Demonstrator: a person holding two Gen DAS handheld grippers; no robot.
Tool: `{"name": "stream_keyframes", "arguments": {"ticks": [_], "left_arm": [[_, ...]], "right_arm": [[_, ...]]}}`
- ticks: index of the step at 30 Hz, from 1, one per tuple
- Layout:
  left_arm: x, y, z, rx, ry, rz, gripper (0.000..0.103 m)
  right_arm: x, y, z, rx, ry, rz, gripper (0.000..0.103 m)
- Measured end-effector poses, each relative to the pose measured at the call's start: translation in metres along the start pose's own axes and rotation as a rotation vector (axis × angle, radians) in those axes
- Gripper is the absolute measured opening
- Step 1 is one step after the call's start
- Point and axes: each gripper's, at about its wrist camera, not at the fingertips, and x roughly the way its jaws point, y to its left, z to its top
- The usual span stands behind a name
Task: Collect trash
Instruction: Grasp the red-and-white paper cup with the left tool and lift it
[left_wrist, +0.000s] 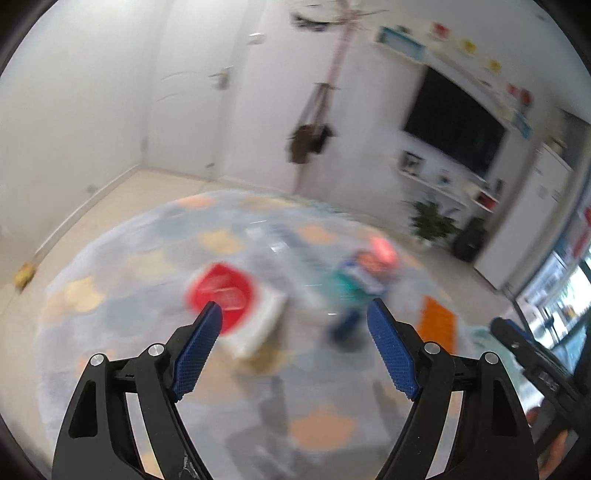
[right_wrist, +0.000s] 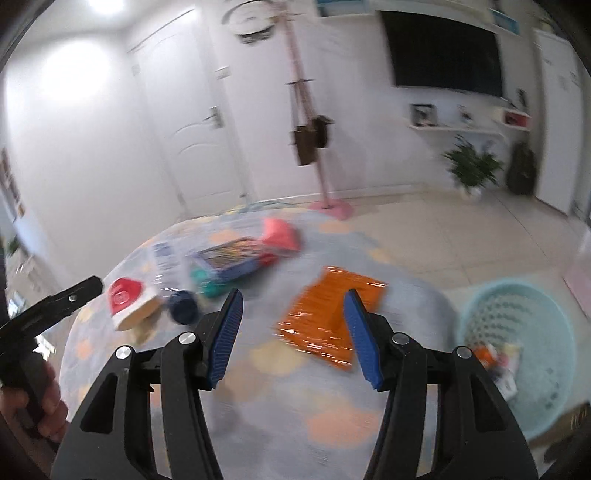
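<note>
Both the left gripper and right gripper hung spread and empty — a few scraps already lay in the basket (most trash, like the orange wrapper, remained on the rug).

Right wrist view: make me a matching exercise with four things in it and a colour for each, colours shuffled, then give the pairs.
Things:
1. flat wrapper on the rug
2. laundry basket at the right
3. coat stand base by the wall
4. gripper pads

Colours:
A. blue
B. pink
C. orange
D. pale teal

Pairs: 1-C, 2-D, 3-B, 4-A
</note>
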Motion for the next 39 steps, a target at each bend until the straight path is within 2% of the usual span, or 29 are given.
{"name": "stream_keyframes", "arguments": {"ticks": [2,3,6,9,11,15,19,21,24,27,31,35,37,38,39], "left_arm": [[0.010,0.020,0.003,-0.057,0.048,0.066,0.079],[0.013,0.036,0.000,-0.099,0.066,0.059,0.078],[0.026,0.061,0.001,-0.194,0.091,-0.025,0.077],[0.038,0.065,0.001,-0.225,0.107,-0.060,0.077],[0.046,0.063,0.003,-0.227,0.117,-0.074,0.077],[0.061,0.059,0.001,-0.246,0.165,-0.098,0.066],[0.073,0.064,-0.007,-0.272,0.178,-0.110,0.054],[0.076,0.063,-0.006,-0.258,0.178,-0.098,0.043],[0.080,0.066,-0.004,-0.258,0.193,-0.113,0.034],[0.078,0.072,-0.004,-0.230,0.213,-0.117,0.033],[0.065,0.076,0.000,-0.108,0.240,-0.083,0.031],[0.052,0.084,0.004,0.015,0.273,-0.024,0.031],[0.046,0.091,0.004,0.058,0.292,0.001,0.034],[0.043,0.095,0.005,0.068,0.289,0.025,0.040],[0.038,0.100,0.005,0.080,0.278,0.067,0.051]], "right_arm": [[0.011,0.021,0.003,-0.038,0.012,0.052,0.053],[0.016,0.033,0.004,-0.055,0.015,0.071,0.053],[0.032,0.061,0.004,-0.095,0.035,0.132,0.053],[0.049,0.081,0.003,-0.119,0.053,0.161,0.053],[0.058,0.090,0.002,-0.138,0.062,0.179,0.045],[0.080,0.097,-0.002,-0.142,0.118,0.199,0.043],[0.094,0.097,-0.006,-0.131,0.154,0.219,0.043],[0.098,0.099,-0.008,-0.143,0.163,0.214,0.043],[0.108,0.102,-0.010,-0.153,0.186,0.205,0.044],[0.116,0.103,-0.013,-0.147,0.213,0.209,0.044],[0.110,0.112,-0.019,-0.193,0.211,0.192,0.039],[0.098,0.118,-0.026,-0.207,0.192,0.200,0.039],[0.091,0.120,-0.032,-0.207,0.198,0.182,0.039],[0.086,0.120,-0.036,-0.203,0.201,0.179,0.039],[0.083,0.120,-0.039,-0.198,0.207,0.180,0.039]]}}
